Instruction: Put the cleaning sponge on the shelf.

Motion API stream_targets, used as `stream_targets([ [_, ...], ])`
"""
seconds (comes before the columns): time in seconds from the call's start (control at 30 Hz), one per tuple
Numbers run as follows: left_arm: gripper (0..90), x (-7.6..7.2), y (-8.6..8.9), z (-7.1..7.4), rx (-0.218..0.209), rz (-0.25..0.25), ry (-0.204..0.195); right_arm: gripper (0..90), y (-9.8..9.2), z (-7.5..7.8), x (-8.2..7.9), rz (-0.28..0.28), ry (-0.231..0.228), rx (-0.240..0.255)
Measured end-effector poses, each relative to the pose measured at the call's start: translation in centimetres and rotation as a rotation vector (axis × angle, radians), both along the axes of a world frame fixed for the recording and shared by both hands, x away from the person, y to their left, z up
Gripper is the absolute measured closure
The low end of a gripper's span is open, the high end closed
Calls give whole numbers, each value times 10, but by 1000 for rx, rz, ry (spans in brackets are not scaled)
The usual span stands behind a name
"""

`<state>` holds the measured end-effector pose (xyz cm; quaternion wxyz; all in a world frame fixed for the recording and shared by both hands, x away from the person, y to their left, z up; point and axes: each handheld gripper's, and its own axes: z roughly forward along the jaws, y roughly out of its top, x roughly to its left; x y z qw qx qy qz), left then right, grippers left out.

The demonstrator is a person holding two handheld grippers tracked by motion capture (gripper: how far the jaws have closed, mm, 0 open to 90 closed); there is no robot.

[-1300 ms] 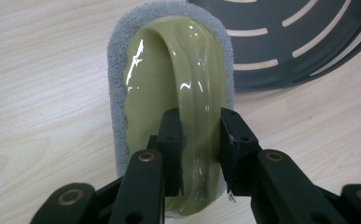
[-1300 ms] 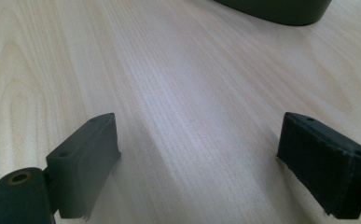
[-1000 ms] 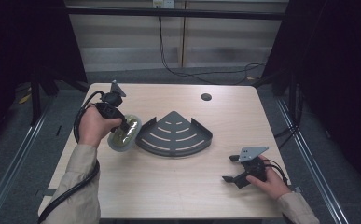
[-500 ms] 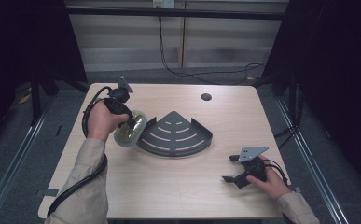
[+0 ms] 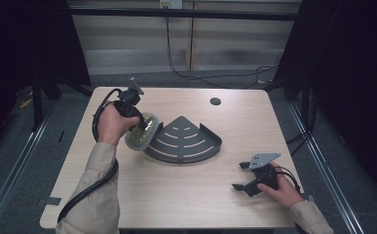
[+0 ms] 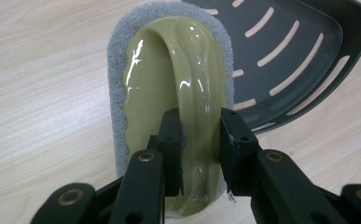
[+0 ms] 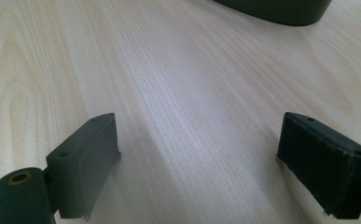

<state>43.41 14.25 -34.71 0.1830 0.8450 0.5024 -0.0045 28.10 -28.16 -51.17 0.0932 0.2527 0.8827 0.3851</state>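
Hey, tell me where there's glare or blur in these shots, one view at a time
High view: dark surroundings, the table evenly lit. Left gripper view: white glare streaks on the scrubber handle, sharp focus. Right gripper view: near wood grain soft, the jaw edges slightly blurred.

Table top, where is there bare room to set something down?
Bare wood lies along the table's near edge, between the person's sleeve and right tool, and around the dark hole. Crowded where the scrubber meets the grey rack.
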Motion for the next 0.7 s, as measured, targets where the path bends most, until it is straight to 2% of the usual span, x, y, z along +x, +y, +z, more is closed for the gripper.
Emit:
stream_targets([
  [0.27, 719, 4, -7, 0, -18, -1, -6, 118, 0, 0, 0, 0, 0, 0],
  [0.37, 719, 6, -9, -1, -9, -17, -5, 118, 0, 0, 0, 0, 1, 0],
  [0.43, 719, 6, -11, -1, -13, -7, -8, 118, 0, 0, 0, 0, 0, 0],
  [0.7, 719, 11, -23, 0, -7, -25, -8, 118, 0, 0, 0, 0, 0, 0],
])
